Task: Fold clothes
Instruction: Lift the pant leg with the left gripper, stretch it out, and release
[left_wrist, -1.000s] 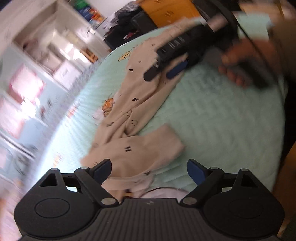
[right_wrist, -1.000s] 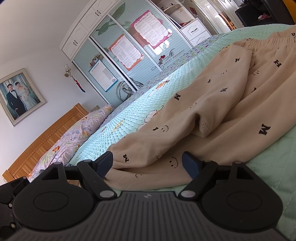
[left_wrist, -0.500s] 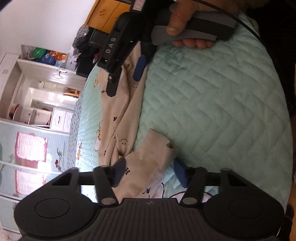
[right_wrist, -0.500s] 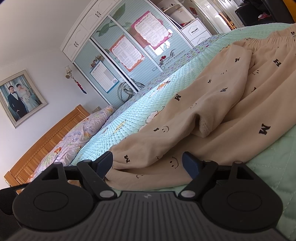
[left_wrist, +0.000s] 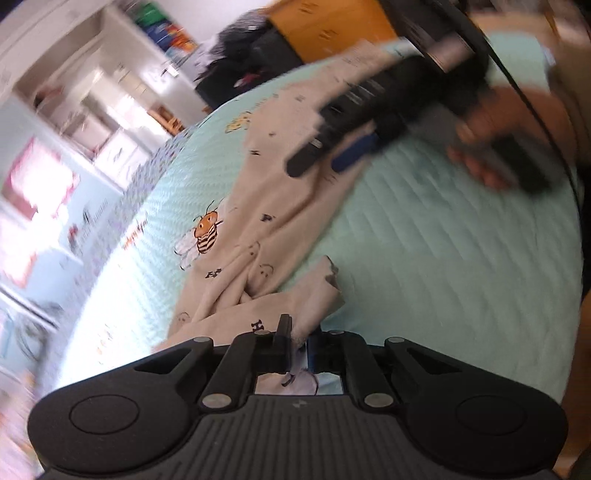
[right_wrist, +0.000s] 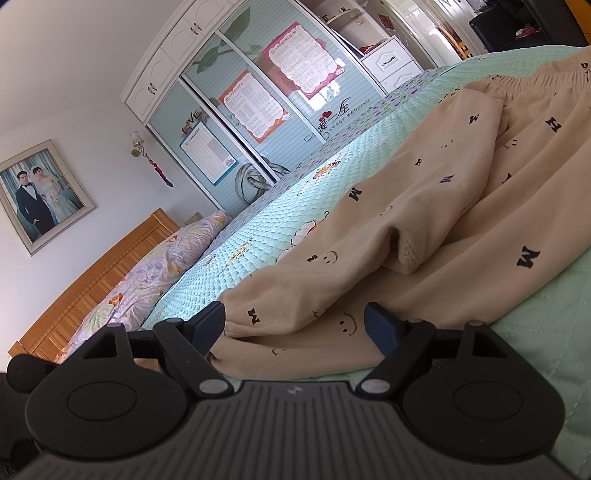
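On the left, the left gripper (left_wrist: 300, 341) was clenched on the hem end of one leg of the beige trousers (left_wrist: 266, 229), its fingers drawn close together with a fold of cloth pinched between them. That leg end had bunched up and curled back at the near edge of the bed (left_wrist: 461, 258), while the rest of the garment trailed away across the pale green quilt toward the far edge. The left wrist view was smeared by motion, so finer detail of the pinch could not be made out.

Further right, the right gripper (right_wrist: 293, 319) lay low on the quilt with its jaws spread wide — released, gripping nothing — and the other leg end of the trousers (right_wrist: 424, 236) sat between its fingertips. Whether the blue pads actually touched the cloth could not be told. The waistband lay at the far end, toward the wardrobe side of the bed.

By my reckoning this was the opening step of the fold: one leg end taken, the other not yet caught. The next move seemed to call for the right gripper to close on the hem between its fingers, taking both layers rather than only the top one — then both ends could be carried together toward the waistband, kept level so the legs fell one over the other.
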